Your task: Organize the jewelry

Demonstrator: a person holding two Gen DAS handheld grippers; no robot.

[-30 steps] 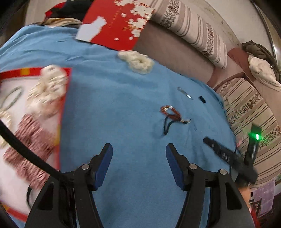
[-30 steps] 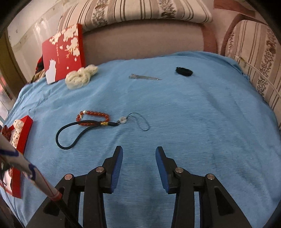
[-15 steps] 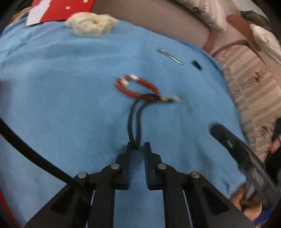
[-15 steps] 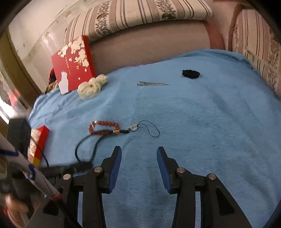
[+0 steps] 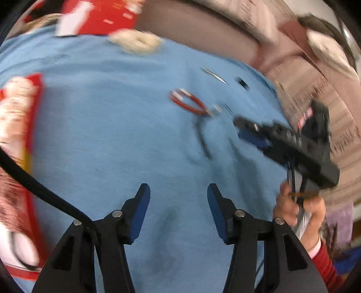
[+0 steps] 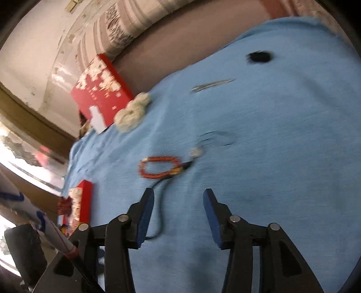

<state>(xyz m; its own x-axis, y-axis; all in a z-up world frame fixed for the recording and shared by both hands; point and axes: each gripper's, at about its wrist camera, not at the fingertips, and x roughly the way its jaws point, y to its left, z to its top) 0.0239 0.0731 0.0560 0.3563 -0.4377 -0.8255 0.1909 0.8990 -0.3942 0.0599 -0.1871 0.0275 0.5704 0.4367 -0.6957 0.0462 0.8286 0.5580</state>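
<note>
A red bead bracelet [image 5: 189,103] [image 6: 158,168] with a long black cord [image 5: 203,139] [image 6: 160,211] lies on the blue cloth [image 5: 112,135]. My left gripper [image 5: 178,191] hovers short of the cord's end, its jaws opening with nothing between them. My right gripper [image 6: 178,198] stands close over the cord, jaws opening too. The cord's loop runs along the cloth by the inner side of its left finger, and the pads do not press on it. The red jewelry tray [image 5: 37,94] [image 6: 86,191], holding beaded pieces, sits at the left.
A cream bead bracelet [image 5: 137,42] [image 6: 133,110] lies by a red flowered box lid [image 5: 101,15] [image 6: 101,90]. Farther back lie a silver hair clip [image 5: 213,73] [image 6: 212,85] and a black hair tie [image 6: 259,56]. Sofa cushions border the cloth. A hand [image 5: 300,209] is at the right.
My left gripper, shut on the cord's loop half a second ago, has let go and drawn back. The right gripper has rolled, come closer to the bracelet and widened a little.
</note>
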